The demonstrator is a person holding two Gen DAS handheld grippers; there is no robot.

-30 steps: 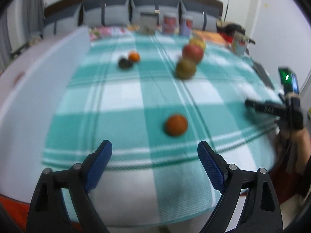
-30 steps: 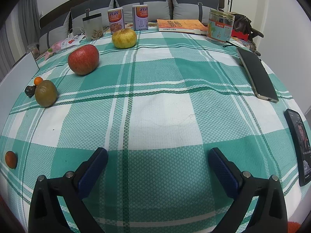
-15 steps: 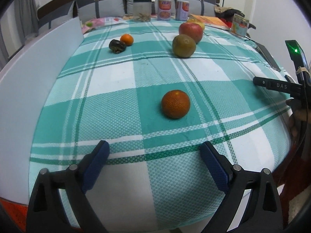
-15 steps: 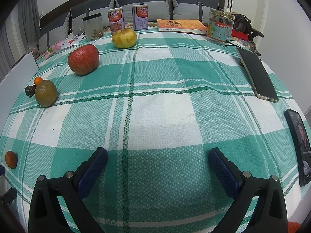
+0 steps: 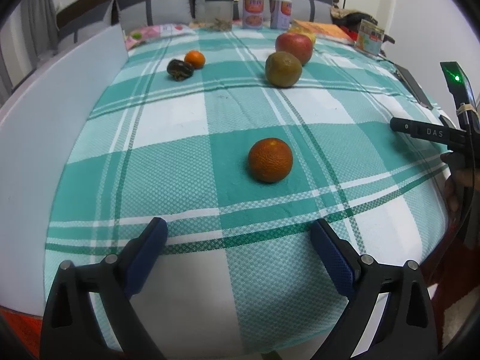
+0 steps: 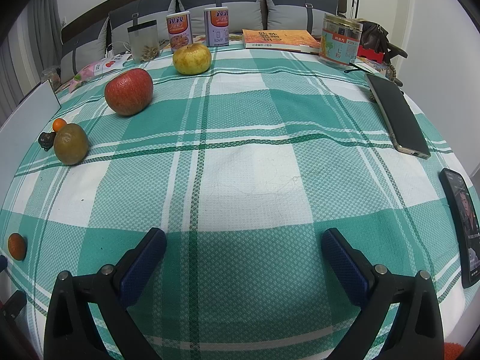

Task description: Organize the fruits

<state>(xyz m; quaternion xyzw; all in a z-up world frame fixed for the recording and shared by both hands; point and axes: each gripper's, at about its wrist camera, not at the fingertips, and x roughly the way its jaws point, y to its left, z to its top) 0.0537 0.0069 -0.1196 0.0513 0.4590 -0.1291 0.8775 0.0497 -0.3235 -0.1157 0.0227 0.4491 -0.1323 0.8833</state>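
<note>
Near the surface's front edge, on the checked cloth [image 5: 168,126], the orange [image 5: 270,159] sits just ahead of the left gripper [image 5: 238,253], slightly right of its centreline. Its fingers [image 5: 145,253] are spread wide, empty. The right gripper [image 6: 243,262], equally spread and empty, has the orange [image 6: 16,246] far off toward the left edge, so the left hand looks better placed.

This is a home living room. A table under a green-and-white checked cloth [image 6: 240,138] stands before a sofa with grey cushions [image 6: 234,3], and on it lie household things: food tins [image 6: 179,31], a book [image 6: 279,39], a phone [image 6: 397,120] and loose fruit [image 6: 129,91].
</note>
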